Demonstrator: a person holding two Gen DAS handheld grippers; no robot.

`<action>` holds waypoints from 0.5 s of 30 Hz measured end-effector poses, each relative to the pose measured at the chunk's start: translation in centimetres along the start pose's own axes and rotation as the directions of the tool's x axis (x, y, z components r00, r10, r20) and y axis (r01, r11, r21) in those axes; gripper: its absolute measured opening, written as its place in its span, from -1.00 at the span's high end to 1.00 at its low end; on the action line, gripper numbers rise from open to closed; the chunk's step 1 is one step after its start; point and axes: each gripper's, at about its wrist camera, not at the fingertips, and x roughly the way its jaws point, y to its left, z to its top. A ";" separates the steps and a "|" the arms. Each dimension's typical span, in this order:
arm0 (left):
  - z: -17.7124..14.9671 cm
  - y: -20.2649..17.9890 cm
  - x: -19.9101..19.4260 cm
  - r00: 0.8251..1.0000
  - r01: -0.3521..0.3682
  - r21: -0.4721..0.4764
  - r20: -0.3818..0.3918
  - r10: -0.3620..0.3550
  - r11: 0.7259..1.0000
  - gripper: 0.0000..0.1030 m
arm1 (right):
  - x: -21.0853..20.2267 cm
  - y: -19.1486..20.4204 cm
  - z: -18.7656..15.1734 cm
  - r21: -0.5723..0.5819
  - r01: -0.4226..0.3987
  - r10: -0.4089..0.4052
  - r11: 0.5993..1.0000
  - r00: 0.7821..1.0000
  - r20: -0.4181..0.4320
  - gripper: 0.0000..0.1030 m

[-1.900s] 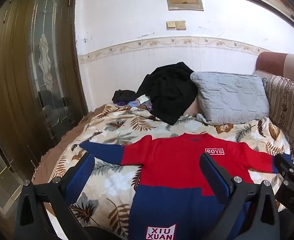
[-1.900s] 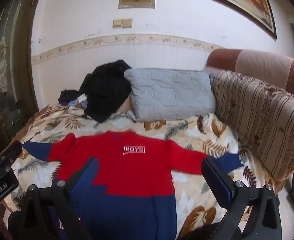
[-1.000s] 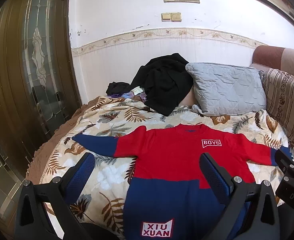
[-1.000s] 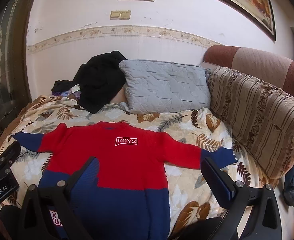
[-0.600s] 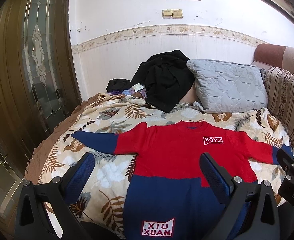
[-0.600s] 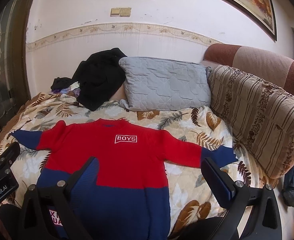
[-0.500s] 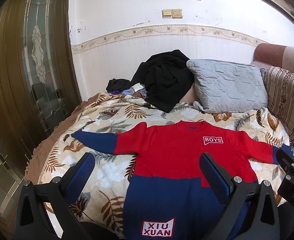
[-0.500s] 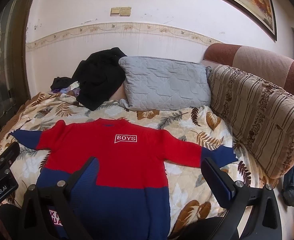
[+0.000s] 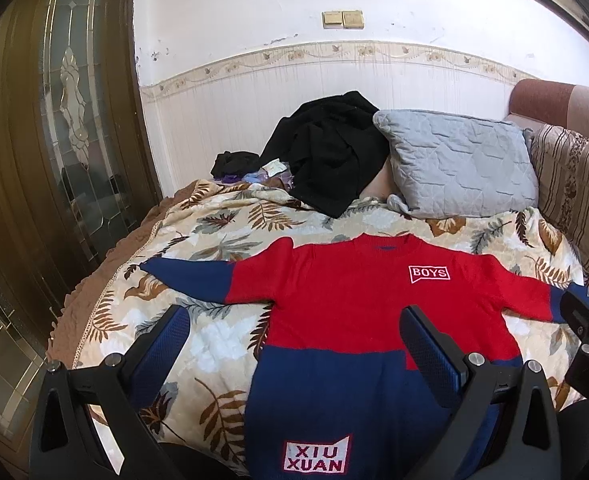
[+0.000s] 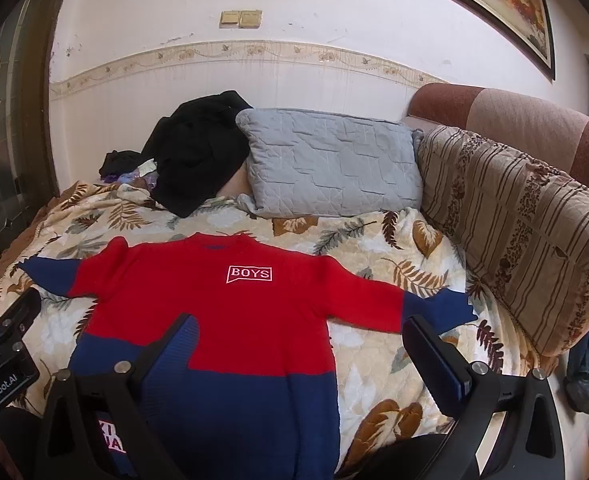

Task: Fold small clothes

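A small red and navy sweater lies flat and face up on the leaf-patterned bedspread, sleeves spread to both sides. It bears a white "BOYS" patch on the chest and an "XIU XUAN" patch near the hem. My left gripper hovers open above the lower left part of the sweater, nothing between its blue-padded fingers. My right gripper hovers open above the lower right part and the bedspread beside it, also empty. Each gripper's body shows at the edge of the other's view.
A grey quilted pillow and a heap of black clothes lie at the head of the bed. A striped sofa back runs along the right. A wooden glazed door stands left.
Both grippers rose and pulled back slightly in the earliest frames, showing more of the sweater's hem. Over the last half second nothing has visibly moved.
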 end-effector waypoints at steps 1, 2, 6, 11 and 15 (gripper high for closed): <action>-0.1 -0.1 0.3 1.000 0.000 0.001 -0.006 0.000 1.000 -1.00 | 0.2 -0.1 -0.1 0.000 0.001 -0.001 1.000 1.000 -0.003 -1.00; -0.1 -0.1 0.5 1.000 -0.001 0.001 -0.011 0.001 1.000 -1.00 | 0.5 -0.1 -0.1 0.000 0.003 -0.003 1.000 1.000 -0.006 -1.00; -0.5 -0.3 1.8 0.999 -0.004 0.004 -0.041 0.005 1.000 -1.00 | 1.5 -0.5 -0.1 0.003 0.005 -0.005 1.000 1.000 -0.023 -1.00; -0.9 -0.6 3.5 0.998 -0.014 0.009 -0.064 0.015 1.000 -1.00 | 2.6 -0.7 -0.3 0.008 0.016 -0.015 1.000 0.999 -0.040 -1.00; -1.2 -0.8 5.5 0.996 -0.007 0.005 -0.093 0.007 1.000 -1.00 | 4.0 -1.2 -0.4 0.008 0.026 -0.025 1.000 0.998 -0.058 -1.00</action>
